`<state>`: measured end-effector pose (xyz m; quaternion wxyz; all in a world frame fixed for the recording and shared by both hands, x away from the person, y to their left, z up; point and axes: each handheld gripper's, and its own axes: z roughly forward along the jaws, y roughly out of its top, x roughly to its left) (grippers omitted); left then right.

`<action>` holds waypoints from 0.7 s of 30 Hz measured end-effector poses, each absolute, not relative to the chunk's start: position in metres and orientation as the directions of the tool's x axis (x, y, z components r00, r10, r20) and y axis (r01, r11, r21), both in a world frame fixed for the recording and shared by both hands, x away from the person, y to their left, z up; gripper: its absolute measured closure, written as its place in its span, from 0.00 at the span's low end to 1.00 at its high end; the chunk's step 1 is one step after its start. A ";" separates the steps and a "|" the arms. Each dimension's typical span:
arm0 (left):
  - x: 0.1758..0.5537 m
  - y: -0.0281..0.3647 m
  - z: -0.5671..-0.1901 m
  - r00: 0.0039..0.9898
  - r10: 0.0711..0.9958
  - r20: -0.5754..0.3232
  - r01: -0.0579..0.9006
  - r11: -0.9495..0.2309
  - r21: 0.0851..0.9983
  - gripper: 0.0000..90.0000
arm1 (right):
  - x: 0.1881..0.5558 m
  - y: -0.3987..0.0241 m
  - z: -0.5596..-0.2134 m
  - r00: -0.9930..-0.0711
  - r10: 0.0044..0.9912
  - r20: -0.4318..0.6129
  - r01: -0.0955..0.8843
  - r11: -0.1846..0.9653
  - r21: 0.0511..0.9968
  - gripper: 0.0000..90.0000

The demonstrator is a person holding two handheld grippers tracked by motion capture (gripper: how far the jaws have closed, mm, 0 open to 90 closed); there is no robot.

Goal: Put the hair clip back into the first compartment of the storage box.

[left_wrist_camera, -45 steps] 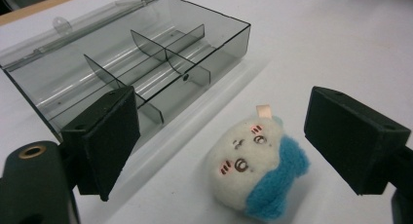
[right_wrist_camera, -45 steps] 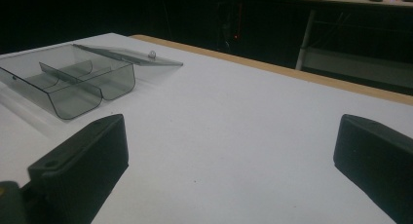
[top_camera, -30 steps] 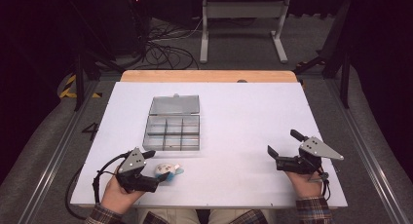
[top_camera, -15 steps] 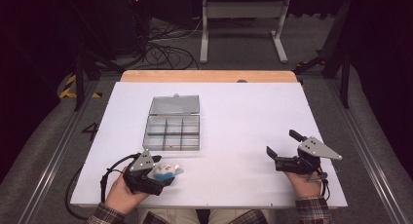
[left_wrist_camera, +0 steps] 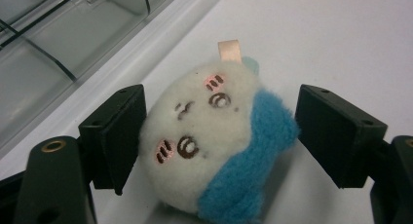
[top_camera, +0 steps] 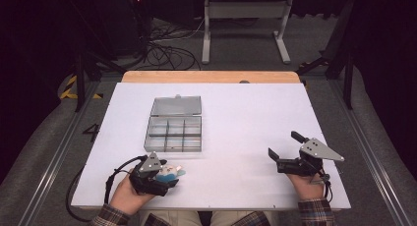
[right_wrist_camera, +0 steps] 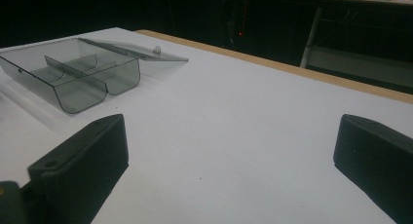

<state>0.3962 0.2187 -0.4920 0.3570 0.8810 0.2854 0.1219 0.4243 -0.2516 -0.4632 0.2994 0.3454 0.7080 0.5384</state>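
Plush toy (left_wrist_camera: 214, 146) lies between left gripper (left_wrist_camera: 219, 136) jaws, spread, one touching; long axis slanted across gap. Right gripper (top_camera: 287, 150) spread, empty, well apart.

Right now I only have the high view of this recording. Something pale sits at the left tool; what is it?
Observer: A small plush toy, white with a stitched face and a blue patch, lying on the table between the jaws of the left tool.
Operator: Is it gripped?
Observer: Not on both sides. One jaw is at its white side; the other stands apart from the blue side.
Operator: And the right tool?
Observer: The right tool has its jaws wide apart with bare table between them.
Operator: The box?
Observer: The clear compartment box looks empty, its lid lying open flat behind it.
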 end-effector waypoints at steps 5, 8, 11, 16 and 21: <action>0.397 0.217 -0.494 0.807 0.591 0.015 0.422 -0.594 0.684 0.27 | 0.424 -0.251 -0.464 -0.584 0.809 -0.060 0.163 0.189 0.968 0.00; 0.397 0.217 -0.494 0.805 0.593 0.021 0.421 -0.596 0.684 0.31 | 0.424 -0.250 -0.464 -0.585 0.809 -0.061 0.162 0.191 0.968 0.00; 0.397 0.217 -0.493 0.799 0.601 0.012 0.431 -0.587 0.685 0.34 | 0.425 -0.251 -0.464 -0.585 0.809 -0.064 0.162 0.193 0.968 0.00; 0.397 0.217 -0.492 0.803 0.595 0.027 0.418 -0.596 0.686 0.38 | 0.424 -0.251 -0.464 -0.584 0.809 -0.066 0.161 0.195 0.967 0.00; 0.395 0.218 -0.488 0.804 0.594 0.044 0.396 -0.589 0.705 0.39 | 0.424 -0.251 -0.464 -0.583 0.810 -0.066 0.161 0.195 0.968 0.00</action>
